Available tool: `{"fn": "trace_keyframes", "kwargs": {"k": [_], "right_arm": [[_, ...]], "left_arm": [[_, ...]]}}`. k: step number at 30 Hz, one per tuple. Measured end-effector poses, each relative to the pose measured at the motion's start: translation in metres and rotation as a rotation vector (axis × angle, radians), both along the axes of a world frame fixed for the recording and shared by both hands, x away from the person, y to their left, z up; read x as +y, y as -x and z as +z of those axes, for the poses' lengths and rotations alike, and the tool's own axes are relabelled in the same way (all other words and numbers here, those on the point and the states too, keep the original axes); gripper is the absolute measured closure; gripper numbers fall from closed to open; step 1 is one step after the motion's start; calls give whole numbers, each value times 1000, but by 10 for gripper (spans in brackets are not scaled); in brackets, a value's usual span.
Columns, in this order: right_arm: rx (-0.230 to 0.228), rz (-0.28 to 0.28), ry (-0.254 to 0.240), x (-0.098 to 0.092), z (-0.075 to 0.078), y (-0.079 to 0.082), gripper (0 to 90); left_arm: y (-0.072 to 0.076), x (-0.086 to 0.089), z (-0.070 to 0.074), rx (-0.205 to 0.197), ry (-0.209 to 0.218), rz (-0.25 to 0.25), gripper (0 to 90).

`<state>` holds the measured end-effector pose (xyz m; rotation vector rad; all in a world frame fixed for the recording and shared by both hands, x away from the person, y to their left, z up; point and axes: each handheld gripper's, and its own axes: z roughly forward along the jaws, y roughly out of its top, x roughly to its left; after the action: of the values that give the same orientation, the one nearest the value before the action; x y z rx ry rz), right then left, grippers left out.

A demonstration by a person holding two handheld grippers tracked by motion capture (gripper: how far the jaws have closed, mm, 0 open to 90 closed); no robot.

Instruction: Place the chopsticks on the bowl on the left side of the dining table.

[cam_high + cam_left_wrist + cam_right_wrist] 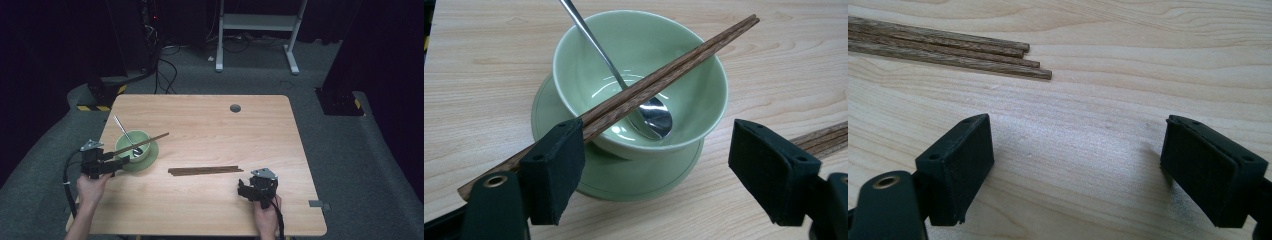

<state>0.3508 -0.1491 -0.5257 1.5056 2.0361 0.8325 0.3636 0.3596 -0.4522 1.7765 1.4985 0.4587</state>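
Note:
A pale green bowl (684,65) stands on a matching saucer (624,185) at the table's left (134,145). A metal spoon (651,117) rests inside it, handle leaning over the far rim. A pair of brown chopsticks (664,77) lies slanted across the bowl; its near end runs past the left pad. My left gripper (656,137) (117,162) is open just in front of the saucer, with nothing pressed between its pads. Three more chopsticks (948,52) (205,170) lie flat mid-table. My right gripper (1075,135) (243,189) hovers open near their right ends, apart from them.
The wooden table (210,120) has a round grey cable hole (235,108) near its far edge. Beyond it the floor holds cables and a white desk frame (257,22). Bare tabletop lies right of and behind the loose chopsticks.

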Motion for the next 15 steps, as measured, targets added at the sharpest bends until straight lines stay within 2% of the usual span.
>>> {"fn": "trace_keyframes", "kwargs": {"k": [15], "right_arm": [[0,0,0,0,0,0,133]], "left_arm": [[-5,2,-2,0,-6,17,234]]}}
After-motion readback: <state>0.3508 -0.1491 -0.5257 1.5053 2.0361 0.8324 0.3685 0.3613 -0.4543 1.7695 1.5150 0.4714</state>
